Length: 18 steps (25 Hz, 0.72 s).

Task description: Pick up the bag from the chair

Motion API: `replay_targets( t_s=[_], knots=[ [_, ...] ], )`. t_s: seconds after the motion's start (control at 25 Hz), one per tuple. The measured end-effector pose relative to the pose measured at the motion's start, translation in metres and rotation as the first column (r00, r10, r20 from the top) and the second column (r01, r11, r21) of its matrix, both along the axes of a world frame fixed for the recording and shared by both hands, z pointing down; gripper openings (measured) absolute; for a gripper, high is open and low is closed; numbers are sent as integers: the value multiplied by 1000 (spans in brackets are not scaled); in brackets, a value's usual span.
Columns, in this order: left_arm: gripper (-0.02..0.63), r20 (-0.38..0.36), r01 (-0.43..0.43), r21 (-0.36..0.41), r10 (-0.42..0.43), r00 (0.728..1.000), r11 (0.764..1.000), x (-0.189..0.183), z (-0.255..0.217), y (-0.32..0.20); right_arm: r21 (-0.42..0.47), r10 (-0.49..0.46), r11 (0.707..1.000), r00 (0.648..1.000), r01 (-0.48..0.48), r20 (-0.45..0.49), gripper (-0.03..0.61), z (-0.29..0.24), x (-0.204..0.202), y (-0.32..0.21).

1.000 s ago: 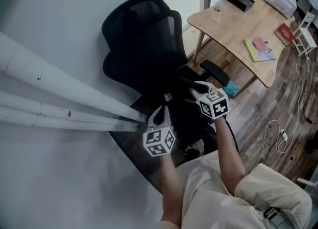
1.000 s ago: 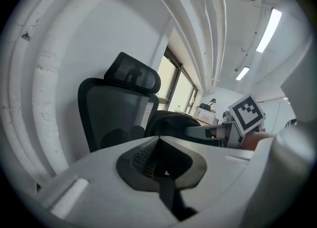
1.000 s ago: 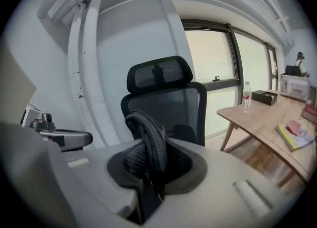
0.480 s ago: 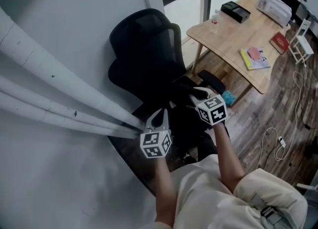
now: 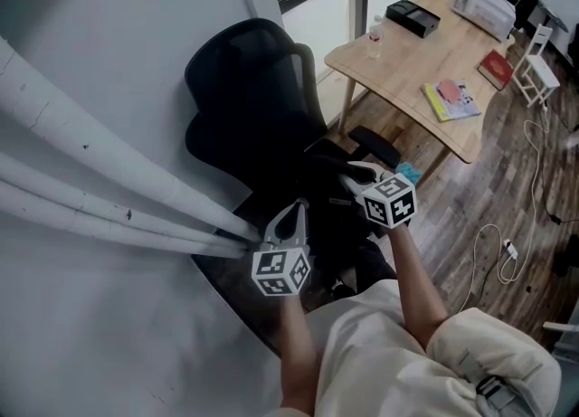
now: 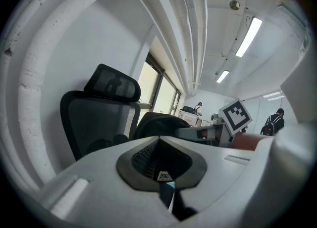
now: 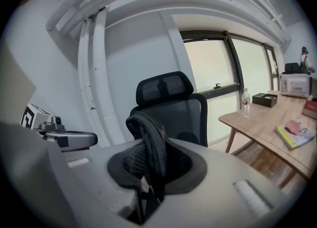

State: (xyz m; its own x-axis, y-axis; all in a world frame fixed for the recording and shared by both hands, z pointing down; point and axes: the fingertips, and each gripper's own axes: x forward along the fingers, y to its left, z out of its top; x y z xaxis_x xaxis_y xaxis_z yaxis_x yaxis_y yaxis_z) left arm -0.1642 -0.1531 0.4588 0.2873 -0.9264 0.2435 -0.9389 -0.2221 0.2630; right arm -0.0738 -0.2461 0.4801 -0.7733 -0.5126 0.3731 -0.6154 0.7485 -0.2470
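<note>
Bag (image 5: 333, 212), black and slumped, lies on the seat of the black chair (image 5: 242, 90), just in front of its mesh backrest, and you have both tools at it. Your right gripper (image 5: 351, 171) is at the bag's top, on the side of the chair nearer the wooden table (image 5: 412, 58). In the right gripper view its jaws are clamped on the bag's strap (image 7: 154, 140), a ribbed black band that arches up over the tips and drops down between them, with the chair's backrest and headrest straight behind. Your left gripper (image 5: 291, 216) hangs at the chair's other side, the side toward the white pipes (image 5: 99, 198), just beside the bag. In the left gripper view its jaws are pressed together with nothing between them, and the bag's rounded top (image 6: 159, 122) shows just past the tips, in front of the backrest. The two grippers are near each other over the seat, with the bag between and below them. Whether the bag's underside is clear of the seat cannot be told, black on black.
</note>
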Motion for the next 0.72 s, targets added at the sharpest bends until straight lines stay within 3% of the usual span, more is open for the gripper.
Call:
replay_targets(
  t_s=[0.72],
  knots=[
    [6, 16, -33, -7, 33, 999, 999, -2, 4, 7, 2, 55, 998, 998, -55, -31, 63, 10, 30, -10]
  ],
)
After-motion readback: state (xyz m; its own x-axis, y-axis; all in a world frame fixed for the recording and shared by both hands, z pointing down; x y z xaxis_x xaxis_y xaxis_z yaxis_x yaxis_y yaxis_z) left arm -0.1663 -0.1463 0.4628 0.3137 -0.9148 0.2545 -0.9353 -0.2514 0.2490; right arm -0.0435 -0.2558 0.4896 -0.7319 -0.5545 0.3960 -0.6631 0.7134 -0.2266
